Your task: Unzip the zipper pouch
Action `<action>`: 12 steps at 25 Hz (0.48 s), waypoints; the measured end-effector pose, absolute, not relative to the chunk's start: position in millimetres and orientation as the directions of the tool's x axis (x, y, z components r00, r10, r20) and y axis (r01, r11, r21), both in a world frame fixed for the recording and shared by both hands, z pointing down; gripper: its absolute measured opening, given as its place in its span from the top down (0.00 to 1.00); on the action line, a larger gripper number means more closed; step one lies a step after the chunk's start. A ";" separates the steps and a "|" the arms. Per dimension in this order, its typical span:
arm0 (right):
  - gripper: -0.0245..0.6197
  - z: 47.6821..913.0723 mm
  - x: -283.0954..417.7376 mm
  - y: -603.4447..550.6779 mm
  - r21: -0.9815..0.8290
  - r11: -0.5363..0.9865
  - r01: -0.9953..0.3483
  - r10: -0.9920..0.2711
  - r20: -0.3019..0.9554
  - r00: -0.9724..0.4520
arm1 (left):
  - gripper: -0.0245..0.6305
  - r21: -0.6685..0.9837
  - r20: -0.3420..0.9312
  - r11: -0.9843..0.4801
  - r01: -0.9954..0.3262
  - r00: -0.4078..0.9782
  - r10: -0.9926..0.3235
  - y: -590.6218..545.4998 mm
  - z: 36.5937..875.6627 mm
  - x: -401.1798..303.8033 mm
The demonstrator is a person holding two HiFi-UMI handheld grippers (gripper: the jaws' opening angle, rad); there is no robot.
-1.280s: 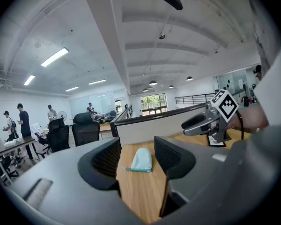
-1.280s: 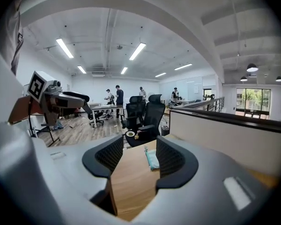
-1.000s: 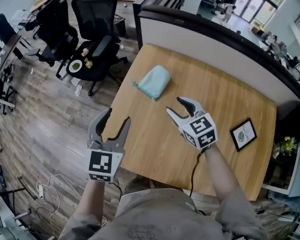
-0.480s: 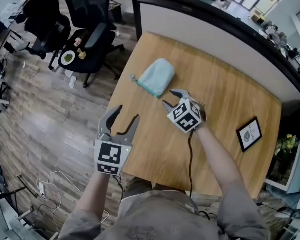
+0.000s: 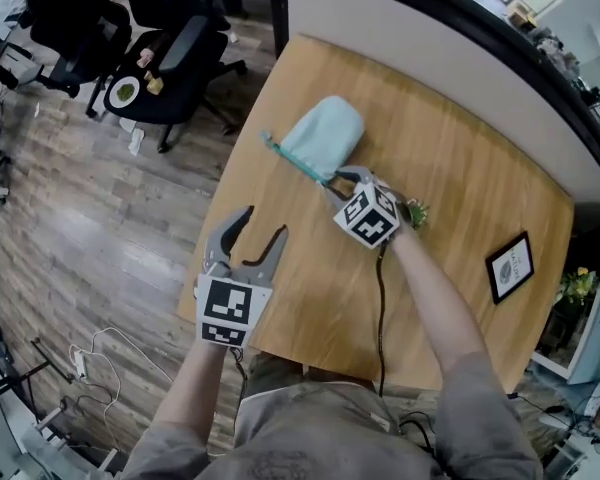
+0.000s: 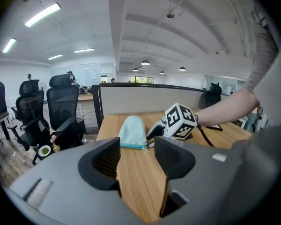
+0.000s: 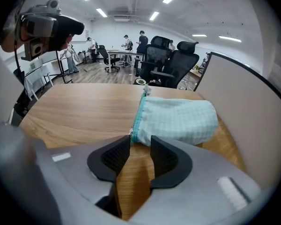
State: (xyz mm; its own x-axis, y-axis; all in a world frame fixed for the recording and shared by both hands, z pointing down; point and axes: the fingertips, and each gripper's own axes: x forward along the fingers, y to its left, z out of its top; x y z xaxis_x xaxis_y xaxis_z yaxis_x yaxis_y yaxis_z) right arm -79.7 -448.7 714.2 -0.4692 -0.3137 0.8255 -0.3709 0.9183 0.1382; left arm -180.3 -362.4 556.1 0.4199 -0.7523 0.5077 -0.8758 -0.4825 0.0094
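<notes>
Right gripper (image 5: 342,179) at near corner of zipper pouch (image 5: 325,136), far left of table (image 5: 460,208).
Jaws half apart, just been closing, nothing pinched; centre on the pull (image 7: 131,133) first. Left gripper (image 5: 261,224) wide, empty: pin the fabric.

- pale mint-green zipper pouch (image 7: 178,118): soft matt cloth with a fine checked weave; teal zipper tape (image 7: 139,112) looks woven
- light wooden table (image 5: 450,218): smooth, low sheen, visible grain
- left gripper (image 6: 136,144) and right gripper (image 7: 140,142): matt grey plastic, with dark finely textured pads (image 6: 107,157)
</notes>
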 end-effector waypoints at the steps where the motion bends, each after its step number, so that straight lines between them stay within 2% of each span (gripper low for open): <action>1: 0.77 717.9 -81.1 -450.4 0.141 0.922 -0.361 -0.309 0.830 -0.464 | 0.62 0.014 0.513 -0.482 -0.876 0.420 -0.749 -361.7 559.3 -181.7; 8: 0.77 735.3 -87.6 -449.0 0.119 0.946 -0.302 -0.248 0.865 -0.436 | 0.62 0.021 0.563 -0.481 -0.877 0.408 -0.719 -351.9 584.1 -194.6; 12: 0.85 737.6 -89.6 -445.7 0.076 0.946 -0.314 -0.223 0.857 -0.464 | 0.62 0.027 0.570 -0.490 -0.871 0.416 -0.709 -349.2 590.8 -195.9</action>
